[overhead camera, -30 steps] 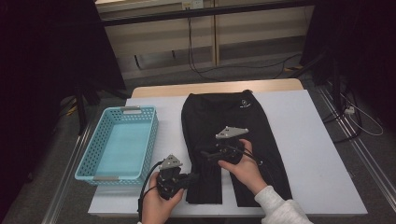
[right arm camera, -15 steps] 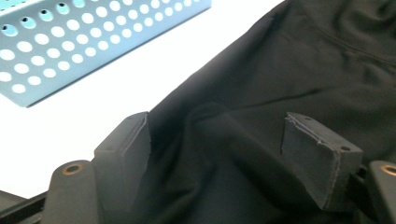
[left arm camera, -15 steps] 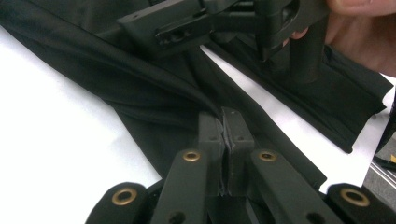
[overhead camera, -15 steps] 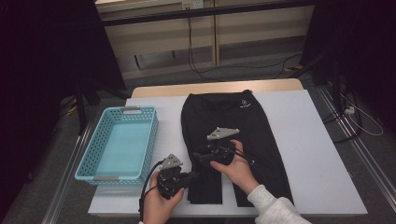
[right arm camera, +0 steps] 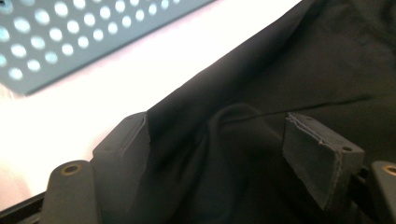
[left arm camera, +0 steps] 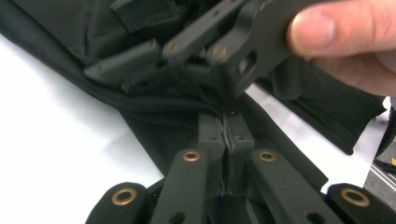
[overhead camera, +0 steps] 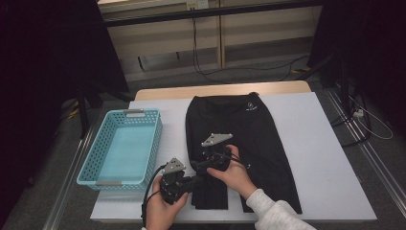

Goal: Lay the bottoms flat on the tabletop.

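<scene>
At the near edge of the white table (overhead camera: 330, 158), I hold my left gripper (overhead camera: 187, 184) clamped tight on the near left hem of the black trousers (overhead camera: 249, 139), which lie flat along the middle of the table, waistband far, just right of the blue basket (overhead camera: 122, 151). My right gripper (right arm camera: 219, 149) stands with its jaws apart around a raised fold of the same cloth just beyond the left one, its pads not yet pressing. The risk, as I judge it, is closing on one layer only, or on too thin a fold, so the leg slips and the fold comes out crooked; the two grippers also sit close enough to knock together. Black cloth on black jaws hides the layers, and the dark fabric swallows the seams.
</scene>
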Demonstrator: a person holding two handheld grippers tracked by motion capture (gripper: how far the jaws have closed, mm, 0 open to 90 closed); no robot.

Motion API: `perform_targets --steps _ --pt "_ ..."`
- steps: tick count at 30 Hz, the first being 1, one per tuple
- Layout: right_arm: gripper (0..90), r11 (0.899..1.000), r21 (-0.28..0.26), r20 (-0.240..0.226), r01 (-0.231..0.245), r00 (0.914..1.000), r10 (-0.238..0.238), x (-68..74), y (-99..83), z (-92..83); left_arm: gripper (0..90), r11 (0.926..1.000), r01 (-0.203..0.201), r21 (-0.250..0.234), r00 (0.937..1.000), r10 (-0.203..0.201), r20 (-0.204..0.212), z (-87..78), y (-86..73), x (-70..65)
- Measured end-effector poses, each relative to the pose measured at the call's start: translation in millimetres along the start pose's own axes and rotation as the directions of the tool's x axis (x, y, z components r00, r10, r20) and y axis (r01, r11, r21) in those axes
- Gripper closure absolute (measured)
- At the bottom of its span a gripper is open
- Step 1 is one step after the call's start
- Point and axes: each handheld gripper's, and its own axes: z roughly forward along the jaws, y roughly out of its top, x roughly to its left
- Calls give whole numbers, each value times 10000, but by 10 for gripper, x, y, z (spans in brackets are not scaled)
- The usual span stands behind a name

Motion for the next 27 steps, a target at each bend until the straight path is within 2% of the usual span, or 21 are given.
perform_targets --steps 3,4,6,7,9,12,14,16,18,19,21,24,26,27 --pt "255 9998 182 265 118 9996 -122 11 -12 22 878 10000 -54 -52 10000 54 -22 -18 8 -12" --pt "288 9996 243 252 116 9996 -122 10 -17 29 878 10000 -24 -61 10000 24 7 -21 11 -14" --pt "420 9989 288 408 363 9985 -374 11 -24 37 880 9999 -50 -103 10000 49 -27 -27 16 -12" --pt "469 9972 319 495 672 9964 -687 16 -27 43 880 9999 -69 -77 10000 69 -7 -29 19 -11" --pt "608 9939 424 426 1023 9937 -1041 32 -31 49 880 9999 -145 -74 9999 144 -23 -27 21 -13" --pt "753 9944 342 364 1001 9942 -1013 29 -26 50 881 9999 -137 -78 9999 136 -20 -26 21 -15" --pt "769 9942 395 359 997 9942 -1011 12 -23 51 881 9999 -134 -108 9999 134 -16 -33 23 -16" --pt "822 9952 360 440 905 9948 -921 -16 -23 49 881 9998 -148 -132 9999 148 -10 -38 26 -12" --pt "819 9972 215 394 717 9966 -725 -44 -17 38 882 9998 -131 -127 9999 130 -47 -36 24 -8" --pt "798 9983 138 330 563 9978 -567 -55 -9 26 882 9999 -122 -100 9999 122 -41 -35 23 -6" --pt "747 9983 -90 457 571 9973 -567 -66 18 -13 881 9999 -113 -90 9999 113 -20 -33 23 -7" --pt "561 9991 -350 522 243 9984 -225 -94 55 -70 881 9999 -152 -36 9999 151 -12 -26 18 1" --pt "470 9988 -496 297 -32 9995 46 -102 76 -96 881 9999 -127 -19 9999 127 -41 -22 14 1" --pt "455 9983 -569 178 -125 9998 136 -94 88 -109 881 9999 -161 -35 9999 161 -63 -22 15 2"
